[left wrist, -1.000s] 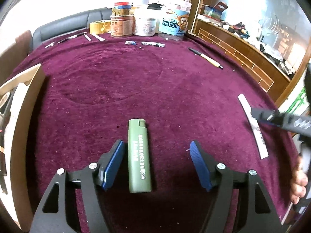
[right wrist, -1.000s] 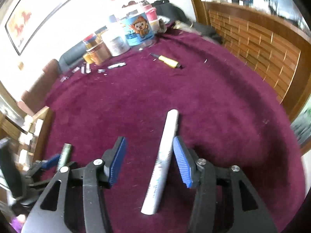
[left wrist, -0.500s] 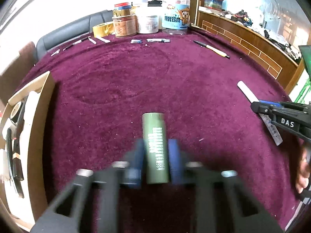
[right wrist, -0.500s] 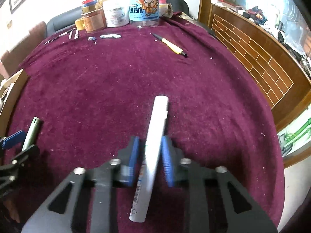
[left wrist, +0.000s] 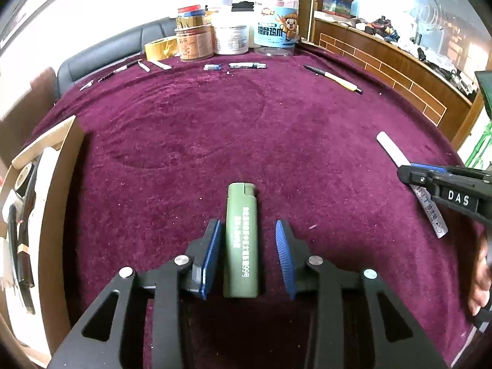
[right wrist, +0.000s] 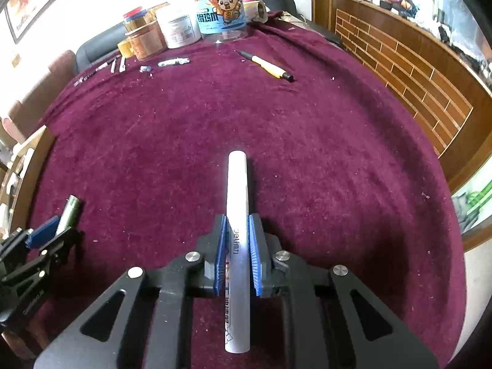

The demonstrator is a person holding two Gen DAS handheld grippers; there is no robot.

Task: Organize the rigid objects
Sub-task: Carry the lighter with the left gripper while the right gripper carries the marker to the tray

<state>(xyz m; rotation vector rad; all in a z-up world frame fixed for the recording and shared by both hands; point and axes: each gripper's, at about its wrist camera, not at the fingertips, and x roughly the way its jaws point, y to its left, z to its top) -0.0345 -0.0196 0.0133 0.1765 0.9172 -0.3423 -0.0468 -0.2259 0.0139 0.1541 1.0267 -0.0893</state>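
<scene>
Left gripper [left wrist: 247, 256] straddles the green lighter [left wrist: 241, 243], jaws partly apart: a clear gap shows between the right pad [left wrist: 284, 256] and the lighter, while the left pad [left wrist: 212, 258] sits just beside it, contact unclear. Not clenched on it. Lighter lies flat on the maroon cloth [left wrist: 215, 129], long axis pointing away from the camera, cap end far.

Right gripper [right wrist: 238, 258] is clenched on the white pen [right wrist: 236, 215]; both blue pads press its barrel around mid-length. Pen points forward, white cap end past the fingertips, printed end back toward the camera. Whether it is lifted or resting on the cloth, cannot tell.

In the left view the right gripper and pen show at the right edge; in the right view the left gripper and lighter show at lower left.

Far edge of table: jars [left wrist: 230, 35], tape roll [left wrist: 160, 49], a few small pens. Yellow pen [right wrist: 269, 67] lies alone on the cloth, well apart from both grippers. Wooden box [left wrist: 40, 203] holding items at the left edge.
</scene>
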